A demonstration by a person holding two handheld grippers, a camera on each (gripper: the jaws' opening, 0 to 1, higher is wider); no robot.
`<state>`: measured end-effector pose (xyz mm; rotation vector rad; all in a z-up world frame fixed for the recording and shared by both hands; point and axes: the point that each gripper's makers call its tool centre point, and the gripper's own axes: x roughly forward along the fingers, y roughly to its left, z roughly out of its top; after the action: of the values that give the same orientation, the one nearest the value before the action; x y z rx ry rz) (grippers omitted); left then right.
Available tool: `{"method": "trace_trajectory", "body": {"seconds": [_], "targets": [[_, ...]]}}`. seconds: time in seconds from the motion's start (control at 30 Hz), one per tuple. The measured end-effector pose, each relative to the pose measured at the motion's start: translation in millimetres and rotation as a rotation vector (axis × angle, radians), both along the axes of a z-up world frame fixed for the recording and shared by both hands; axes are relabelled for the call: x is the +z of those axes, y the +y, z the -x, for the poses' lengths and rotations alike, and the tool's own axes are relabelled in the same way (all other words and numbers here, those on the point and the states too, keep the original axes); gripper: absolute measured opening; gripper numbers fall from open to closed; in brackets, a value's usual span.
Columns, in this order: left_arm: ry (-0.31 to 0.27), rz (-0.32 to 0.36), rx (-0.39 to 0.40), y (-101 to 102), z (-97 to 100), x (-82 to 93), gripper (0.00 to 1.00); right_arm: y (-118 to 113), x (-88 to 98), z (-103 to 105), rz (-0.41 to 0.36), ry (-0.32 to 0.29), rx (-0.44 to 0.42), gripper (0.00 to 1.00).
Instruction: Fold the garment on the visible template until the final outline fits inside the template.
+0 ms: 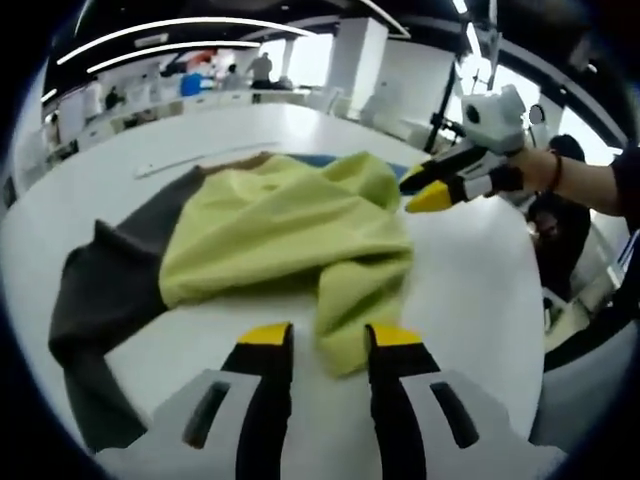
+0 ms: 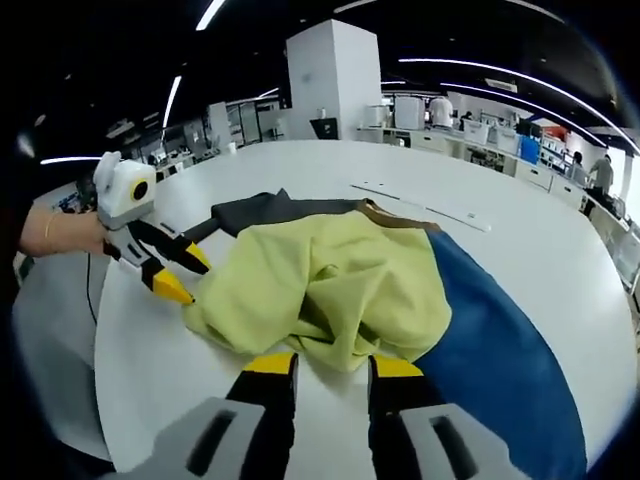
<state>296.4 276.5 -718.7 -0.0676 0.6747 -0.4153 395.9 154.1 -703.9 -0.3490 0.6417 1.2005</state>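
A yellow-green garment (image 1: 280,225) lies bunched on a white table, with a dark grey part (image 1: 100,290) spread out to its left. In the right gripper view the same garment (image 2: 330,275) covers part of a blue template (image 2: 500,340), and a brown collar edge (image 2: 395,214) shows at the far side. My left gripper (image 1: 330,336) is open, with a corner of the garment lying between its jaws. My right gripper (image 2: 333,365) is open at the garment's near edge. Each gripper also appears in the other's view, the right gripper (image 1: 425,190) and the left gripper (image 2: 183,274), both at the cloth's edge.
The white table (image 2: 560,240) is round with bare surface around the cloth; a thin white strip (image 2: 425,205) lies beyond the garment. A hand (image 1: 545,165) holds the right gripper. Desks, a white pillar (image 2: 335,80) and people stand far behind.
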Motion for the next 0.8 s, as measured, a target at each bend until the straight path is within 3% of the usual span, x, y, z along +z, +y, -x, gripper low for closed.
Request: {"method": "trace_trajectory", "body": {"seconds": [0.1, 0.3, 0.47, 0.6, 0.8], "targets": [[0.010, 0.020, 0.000, -4.7, -1.4, -2.4, 0.14, 3.0, -4.0, -1.7, -0.001, 0.001, -0.001, 0.16], [0.001, -0.025, -0.017, -4.2, -2.6, -5.6, 0.02, 4.0, -9.4, -1.4, 0.006, 0.011, -0.011, 0.11], [0.001, -0.031, -0.025, -6.5, -0.4, -5.0, 0.00, 4.6, -9.6, -0.2, 0.004, 0.003, -0.005, 0.04], [-0.009, -0.008, 0.015, -2.5, 0.8, 1.8, 0.00, 4.1, -4.1, 3.7, -0.006, 0.000, 0.012, 0.00], [-0.049, -0.005, 0.063, 9.4, 0.9, 18.5, 0.00, 4.5, 11.6, 17.8, -0.047, 0.069, 0.065, 0.00]]}}
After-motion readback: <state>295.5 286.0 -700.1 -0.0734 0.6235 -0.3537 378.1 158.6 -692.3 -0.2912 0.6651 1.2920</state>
